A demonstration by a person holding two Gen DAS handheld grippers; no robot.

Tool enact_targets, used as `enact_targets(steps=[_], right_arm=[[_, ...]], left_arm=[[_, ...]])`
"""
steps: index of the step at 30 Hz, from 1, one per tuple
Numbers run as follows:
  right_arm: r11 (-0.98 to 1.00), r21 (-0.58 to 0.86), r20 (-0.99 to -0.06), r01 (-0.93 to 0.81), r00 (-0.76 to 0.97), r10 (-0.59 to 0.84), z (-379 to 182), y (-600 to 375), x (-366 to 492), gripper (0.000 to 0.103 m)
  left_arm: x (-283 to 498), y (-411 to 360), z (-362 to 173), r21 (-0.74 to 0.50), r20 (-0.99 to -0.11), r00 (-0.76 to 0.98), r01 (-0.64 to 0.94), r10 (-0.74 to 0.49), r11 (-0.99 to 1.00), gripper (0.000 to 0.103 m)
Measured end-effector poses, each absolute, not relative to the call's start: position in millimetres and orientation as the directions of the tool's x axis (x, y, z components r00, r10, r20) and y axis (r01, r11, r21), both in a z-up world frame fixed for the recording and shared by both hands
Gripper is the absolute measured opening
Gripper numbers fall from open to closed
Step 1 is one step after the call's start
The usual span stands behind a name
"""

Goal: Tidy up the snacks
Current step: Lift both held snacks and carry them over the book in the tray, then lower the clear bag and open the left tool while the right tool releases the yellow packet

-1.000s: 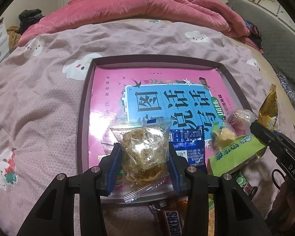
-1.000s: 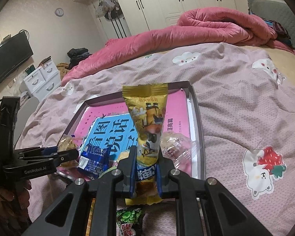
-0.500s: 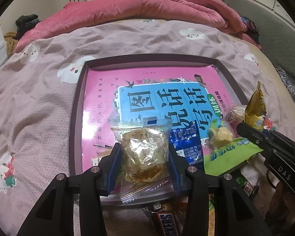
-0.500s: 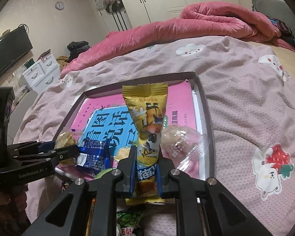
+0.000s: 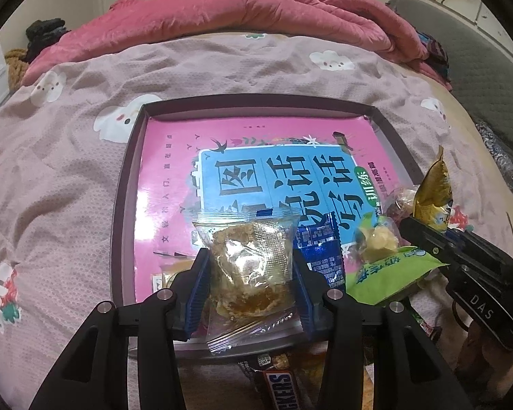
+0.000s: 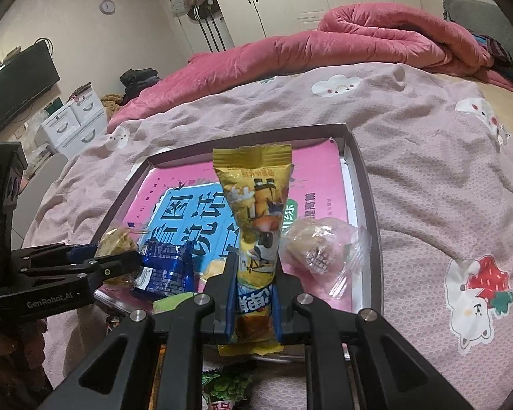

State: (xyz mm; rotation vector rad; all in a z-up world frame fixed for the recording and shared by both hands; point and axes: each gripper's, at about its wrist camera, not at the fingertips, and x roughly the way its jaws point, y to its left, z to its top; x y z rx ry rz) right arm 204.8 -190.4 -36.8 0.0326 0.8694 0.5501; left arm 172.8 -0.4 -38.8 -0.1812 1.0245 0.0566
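Both carrying now: the left gripper [image 5: 251, 270] is pinching a clear-wrapped pastry [image 5: 248, 259] over the tray's [image 5: 121, 212] near edge, the right gripper [image 6: 254, 294] is clamping a yellow snack packet [image 6: 256, 212] upright. Next, I'd judge, each needs setting down on a free spot inside.

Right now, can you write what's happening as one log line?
left tongs: shut on clear cookie packet | right tongs: shut on yellow snack bag | both over tray | blue packet in tray
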Motion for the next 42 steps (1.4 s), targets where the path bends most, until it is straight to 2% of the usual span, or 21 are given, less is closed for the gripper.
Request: enact_targets(steps=[14,42], right_arm=[[0.886,0.223,-0.749,-0.407,0.51,0.422,-46.1,-197.1,208.3,0.018],[0.883,0.255,-0.729,-0.394,0.522,0.443,-38.4,-207.0,201.9,0.019]], left_arm=[[172.8,0.9,-37.7,-0.131,-0.855,0.516,-0.124,-0.049,0.984,0.047],[170.9,5.9,-38.7,-0.129,-0.855,0.518,-0.141,-0.038,0.982,0.048]])
